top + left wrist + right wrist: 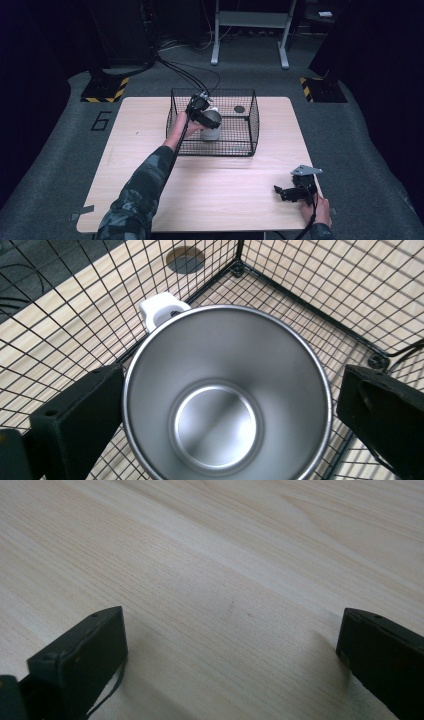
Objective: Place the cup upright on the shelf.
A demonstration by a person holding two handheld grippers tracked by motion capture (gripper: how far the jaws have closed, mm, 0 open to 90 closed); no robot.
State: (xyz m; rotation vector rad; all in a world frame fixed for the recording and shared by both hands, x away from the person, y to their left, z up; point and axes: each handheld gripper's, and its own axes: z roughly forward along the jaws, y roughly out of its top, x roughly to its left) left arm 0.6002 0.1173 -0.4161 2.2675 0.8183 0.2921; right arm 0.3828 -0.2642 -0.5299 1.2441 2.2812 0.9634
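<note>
The left gripper reached into the wire basket at the far middle of the desk, its fingers spread wide on either side of a steel cup with a white handle; one finger lay just beside the rim, the other stood a little apart. The cup sat upright in the basket, mouth up and empty inside, near the basket's left half. The right gripper rested low over the desk's near right corner, held by a hand, its fingers spread with bare wood between them.
</note>
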